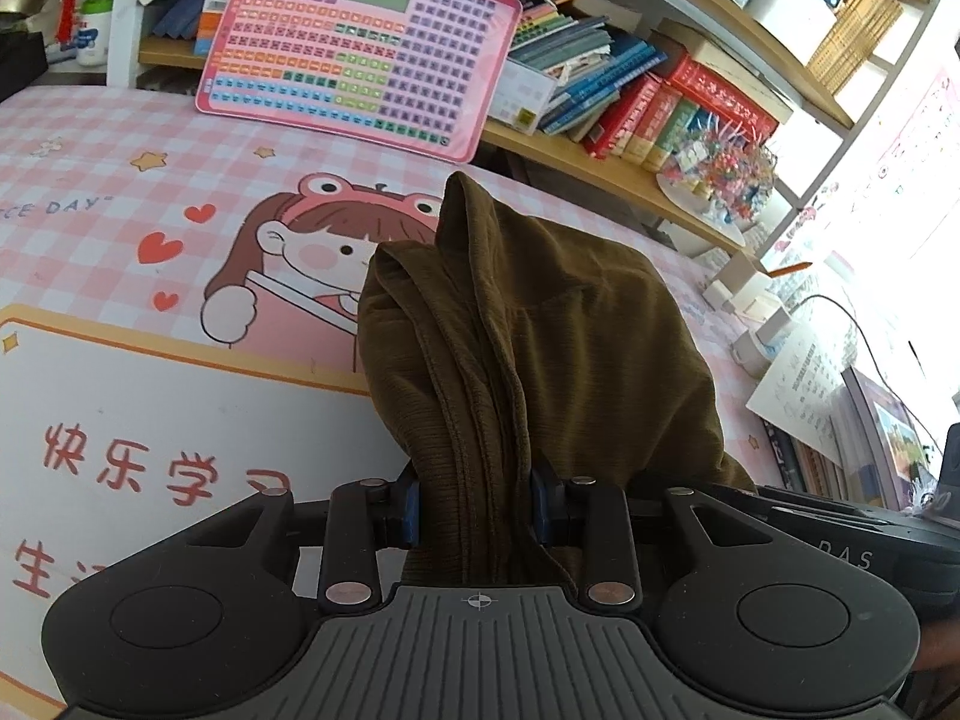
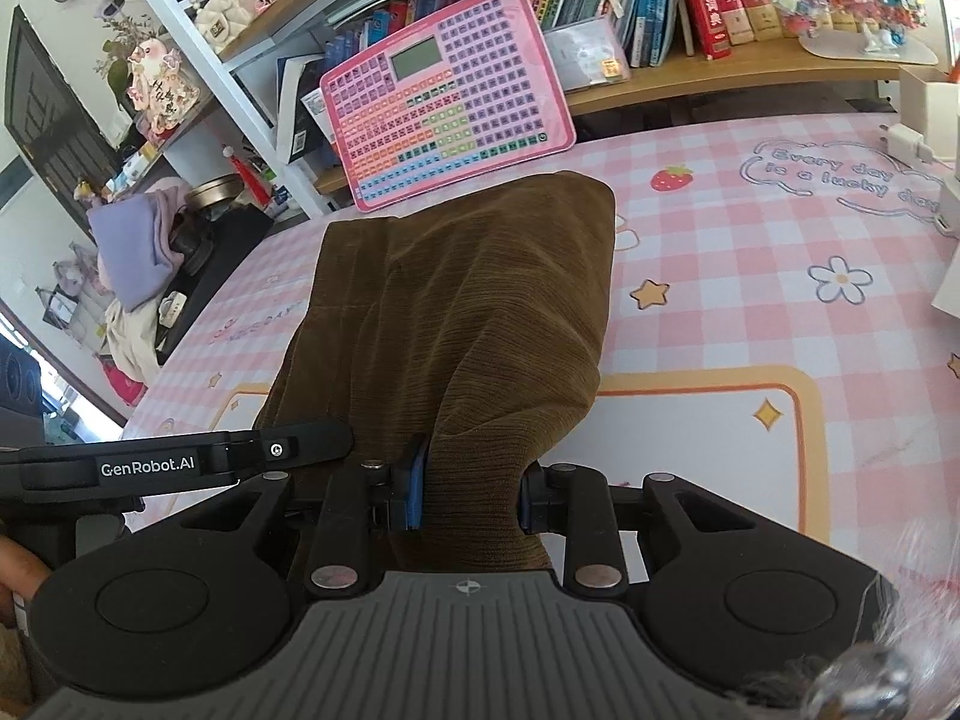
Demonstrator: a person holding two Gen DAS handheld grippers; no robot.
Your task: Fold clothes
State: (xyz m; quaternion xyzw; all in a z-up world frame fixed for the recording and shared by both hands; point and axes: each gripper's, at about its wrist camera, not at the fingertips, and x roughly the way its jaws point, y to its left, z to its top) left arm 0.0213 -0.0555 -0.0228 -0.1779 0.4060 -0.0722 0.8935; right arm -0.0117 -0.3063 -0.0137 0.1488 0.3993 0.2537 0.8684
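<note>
An olive-brown ribbed garment (image 1: 540, 348) lies bunched on the pink checked table mat (image 1: 120, 150). My left gripper (image 1: 474, 510) is shut on a gathered edge of the garment, which rises in folds just beyond the blue pads (image 1: 411, 510). In the right wrist view the same garment (image 2: 468, 300) stretches away across the mat (image 2: 750, 300). My right gripper (image 2: 468, 498) is shut on its near edge. The left gripper's body (image 2: 180, 462) shows at the left, close beside the right one. The fingertips of both grippers are hidden by cloth.
A pink toy keyboard tablet (image 1: 360, 42) leans against the bookshelf (image 1: 630, 90) at the back of the table. White chargers and boxes (image 2: 912, 138) stand at the right edge. A purple cloth pile (image 2: 132, 240) lies off the table's left.
</note>
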